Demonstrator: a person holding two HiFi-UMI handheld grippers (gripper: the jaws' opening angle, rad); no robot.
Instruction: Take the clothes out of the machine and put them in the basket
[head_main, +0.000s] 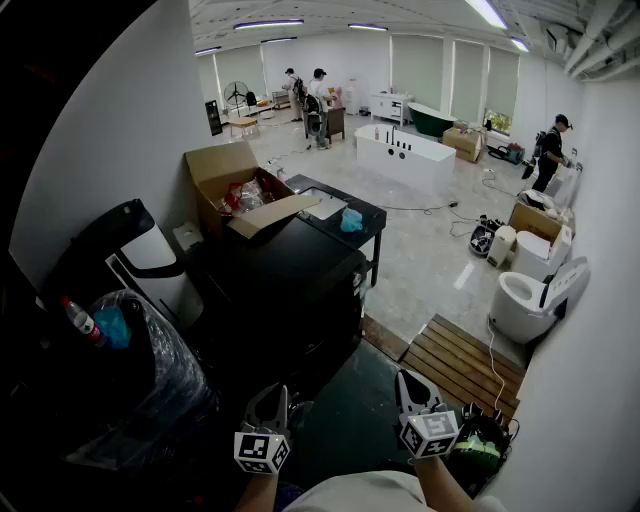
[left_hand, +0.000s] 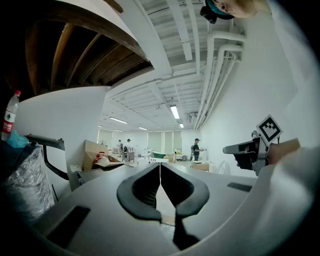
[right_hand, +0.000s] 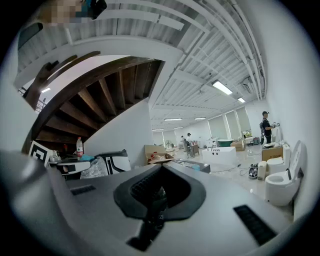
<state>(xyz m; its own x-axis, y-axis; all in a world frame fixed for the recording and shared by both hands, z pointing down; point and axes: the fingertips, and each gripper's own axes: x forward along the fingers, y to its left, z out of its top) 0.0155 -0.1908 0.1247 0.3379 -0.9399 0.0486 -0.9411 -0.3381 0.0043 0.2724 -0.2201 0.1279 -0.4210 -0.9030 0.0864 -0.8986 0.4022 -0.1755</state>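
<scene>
Jaws of left gripper (head_main: 267, 398) and right gripper (head_main: 413, 386) closed together, empty.

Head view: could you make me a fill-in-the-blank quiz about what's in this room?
1. The left gripper and the right gripper both have their jaws ___, with nothing between them.
2. The bottle at the left has a ___ cap.
3. The toilet at the right is ___ in colour.
Missing words: shut; red; white.
</scene>
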